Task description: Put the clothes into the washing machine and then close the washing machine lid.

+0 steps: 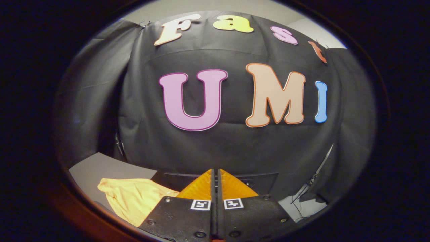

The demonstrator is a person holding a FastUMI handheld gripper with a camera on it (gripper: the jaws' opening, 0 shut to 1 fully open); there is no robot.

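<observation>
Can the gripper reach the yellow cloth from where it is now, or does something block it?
Probably yes. The gripper is shut with nothing between its fingers. The yellow cloth lies uncovered on the grey surface, beside the fingers, with nothing between them. It must open and swing over first.

The gripper [215, 178] sits at six o'clock in the gripper view, aimed straight ahead toward twelve o'clock. Its jaws are brought together, the two orange fingers [198, 190] lying side by side with a thin dark seam between them and nothing held there. Their tips meet in a point. Behind them, each black finger mount carries a small square black-and-white marker near the seam.
</observation>
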